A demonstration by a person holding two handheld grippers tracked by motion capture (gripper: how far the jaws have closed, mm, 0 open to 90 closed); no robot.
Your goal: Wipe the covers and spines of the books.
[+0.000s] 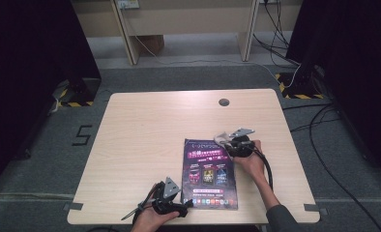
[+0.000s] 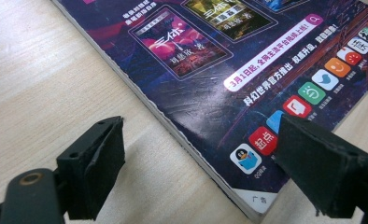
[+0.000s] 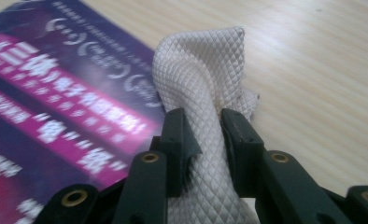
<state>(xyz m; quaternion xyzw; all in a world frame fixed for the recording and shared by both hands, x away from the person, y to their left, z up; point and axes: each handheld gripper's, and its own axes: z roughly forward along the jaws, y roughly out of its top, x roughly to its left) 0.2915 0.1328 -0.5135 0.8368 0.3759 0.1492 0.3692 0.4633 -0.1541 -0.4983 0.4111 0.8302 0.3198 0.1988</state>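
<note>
A purple magazine (image 1: 210, 174) lies flat on the wooden table (image 1: 145, 125), near its front edge. At the magazine's near left corner my left gripper (image 1: 186, 205) stands open. In the left gripper view one jaw is over the bare table and the other over the cover (image 2: 229, 60), so the gripper (image 2: 198, 135) straddles the magazine's edge without pressing on it. My right gripper (image 1: 226, 142) sits at the magazine's far right corner, shut on a white quilted cloth (image 1: 221, 137). In the right gripper view the cloth (image 3: 205, 60) bunches up between the jaws (image 3: 205, 119), beside the magazine (image 3: 56, 93).
A round cable hole (image 1: 224, 102) is in the table near its far edge. Cables (image 1: 324, 121) trail over the grey floor to the right. Dark partitions stand on both sides, and wooden furniture legs (image 1: 125, 34) rise behind the table.
</note>
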